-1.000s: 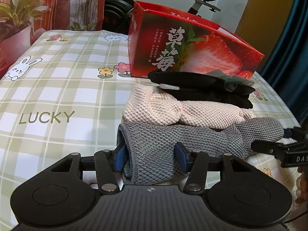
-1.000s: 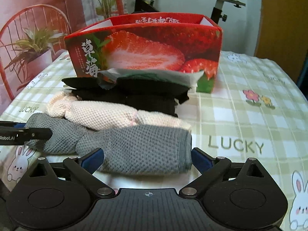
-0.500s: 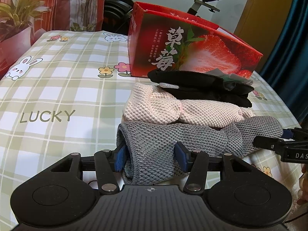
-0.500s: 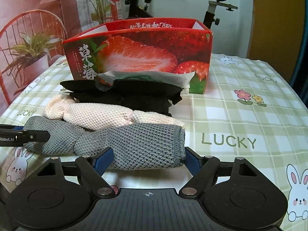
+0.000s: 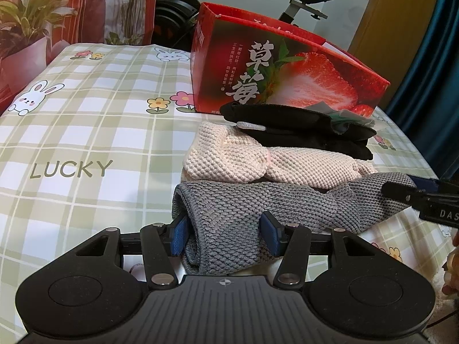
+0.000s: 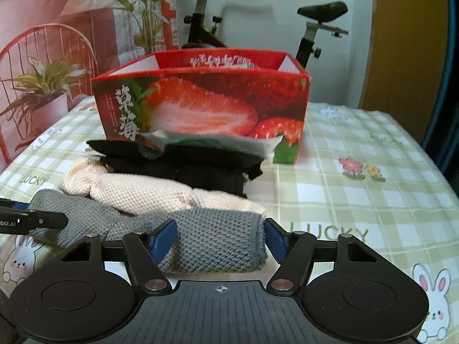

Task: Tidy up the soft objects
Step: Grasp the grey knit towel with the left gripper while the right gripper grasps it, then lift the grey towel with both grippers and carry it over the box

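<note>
I have the left tool (image 5: 225, 233) clamped on one end of the grey knit cloth (image 5: 287, 203), its blue pads pressed into the fabric on both sides. At the other end my right tool (image 6: 219, 238) straddles the same grey cloth; its jaws are closing, the cloth sits between them, and the pads look to be at the fabric's edges, though I cannot tell how firmly they bear on it. The cloth lies stretched across the checked table (image 5: 86, 132) between the two tools. Just behind it, touching, lies a pink knit cloth (image 5: 235, 154), then a black cloth (image 5: 301, 132), which rests against the foot of the red strawberry box (image 5: 287, 71).
</note>
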The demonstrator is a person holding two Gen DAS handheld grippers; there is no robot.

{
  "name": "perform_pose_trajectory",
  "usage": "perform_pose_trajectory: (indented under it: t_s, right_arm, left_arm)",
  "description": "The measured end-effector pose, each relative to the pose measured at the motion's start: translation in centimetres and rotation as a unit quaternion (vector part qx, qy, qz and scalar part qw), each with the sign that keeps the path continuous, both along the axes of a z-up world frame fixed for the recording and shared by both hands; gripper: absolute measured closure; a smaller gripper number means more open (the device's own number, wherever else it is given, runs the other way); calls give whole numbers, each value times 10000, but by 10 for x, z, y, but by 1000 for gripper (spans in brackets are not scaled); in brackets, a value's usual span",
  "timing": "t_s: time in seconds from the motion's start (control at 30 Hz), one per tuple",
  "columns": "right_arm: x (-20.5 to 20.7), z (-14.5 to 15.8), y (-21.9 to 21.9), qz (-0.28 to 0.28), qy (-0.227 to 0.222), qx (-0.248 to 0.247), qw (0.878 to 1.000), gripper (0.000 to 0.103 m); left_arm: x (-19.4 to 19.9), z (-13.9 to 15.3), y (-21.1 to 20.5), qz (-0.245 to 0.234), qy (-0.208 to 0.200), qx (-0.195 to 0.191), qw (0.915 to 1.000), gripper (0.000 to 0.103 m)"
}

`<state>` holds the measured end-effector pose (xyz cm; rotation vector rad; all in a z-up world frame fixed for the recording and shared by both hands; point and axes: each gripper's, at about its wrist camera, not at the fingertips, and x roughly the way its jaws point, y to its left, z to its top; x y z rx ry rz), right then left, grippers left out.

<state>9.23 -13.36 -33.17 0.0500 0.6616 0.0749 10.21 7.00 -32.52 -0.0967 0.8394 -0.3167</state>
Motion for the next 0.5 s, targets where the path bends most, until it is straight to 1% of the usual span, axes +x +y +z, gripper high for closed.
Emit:
perform_pose_trajectory:
  t_s: [0.1,0.17,0.23,0.3,0.4,0.47,0.5]
  right_arm:
    - [-3,8,4,9,-265,-185,9995,40]
    - [-3,10,6,91,-291,-172,9994,40]
    - [0,7,10,187,-173,-166,9995,41]
    - [5,0,13,181,62,-177,9997,41]
    - [9,-9,11,69,347,-26,9994,41]
    - [12,-14,7,-19,457,105,9989,40]
    - [13,-15,6,-64,493,132,9987,38]
  left_arm:
    - [0,0,-1,-1,-7,16,10000,48]
    - [0,0,-1,-1,-12,21,10000,48]
    - [0,0,-1,-3,-12,15,10000,48]
    - [0,0,-1,-3,-11,19,10000,48]
    - [0,0,-2,-7,-16,33,10000,48]
    - [-1,0,-2,-12,-23,45,10000,48]
    - [-1,0,-2,-14,-24,47,10000,48]
